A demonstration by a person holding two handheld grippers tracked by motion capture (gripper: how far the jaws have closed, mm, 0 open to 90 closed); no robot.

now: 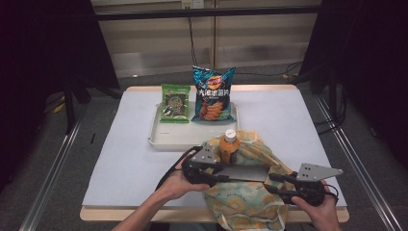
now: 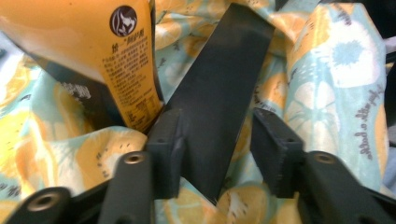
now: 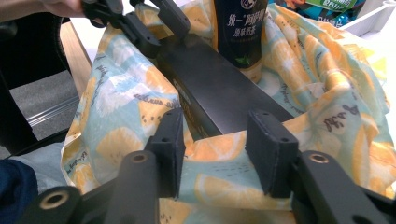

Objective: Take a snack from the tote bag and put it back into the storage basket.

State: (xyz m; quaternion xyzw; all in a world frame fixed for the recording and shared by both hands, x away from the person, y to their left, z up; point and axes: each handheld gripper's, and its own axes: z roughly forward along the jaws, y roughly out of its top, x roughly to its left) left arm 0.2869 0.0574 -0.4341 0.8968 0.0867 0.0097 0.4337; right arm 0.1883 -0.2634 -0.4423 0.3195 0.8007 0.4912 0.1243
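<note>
Biggest worry first: the lemon-print tote bag (image 1: 245, 204) at the near edge of the bench (image 1: 125, 159) is soft and floppy. Its mouth could be folded shut or dragged toward the edge if the cloth gets snagged.

A flat black box (image 1: 248, 172) is laid across the bag's opening, and it looks barely supported. In the left gripper view it (image 2: 215, 107) is seen between the jaws of the left hand-held gripper (image 2: 217, 140), which are set at a middling width. One pad touches an edge and the other is clear of it, so nothing is really clamped there.

The right hand-held gripper (image 3: 217, 135) is parked at the box's right end with its jaws partly apart and bag cloth bunched between them. Whether the box is pinched there can't be told. If it isn't, the box could easily be tipped or dropped in crooked.

The orange drink bottle (image 1: 229, 147) is stood upright in the bag, just beside the box's left end, so it could be knocked over by a sliding box.

As for the surface, the bench is covered in plain white. A pale tray (image 1: 156, 137) is set farther back, with a blue chip bag (image 1: 213, 94) and a smaller green packet (image 1: 174, 103) propped in it, well apart from the action.

The room is dim, with dark curtains hung left and right, grey flooring and a pale panelled wall at the far side.
</note>
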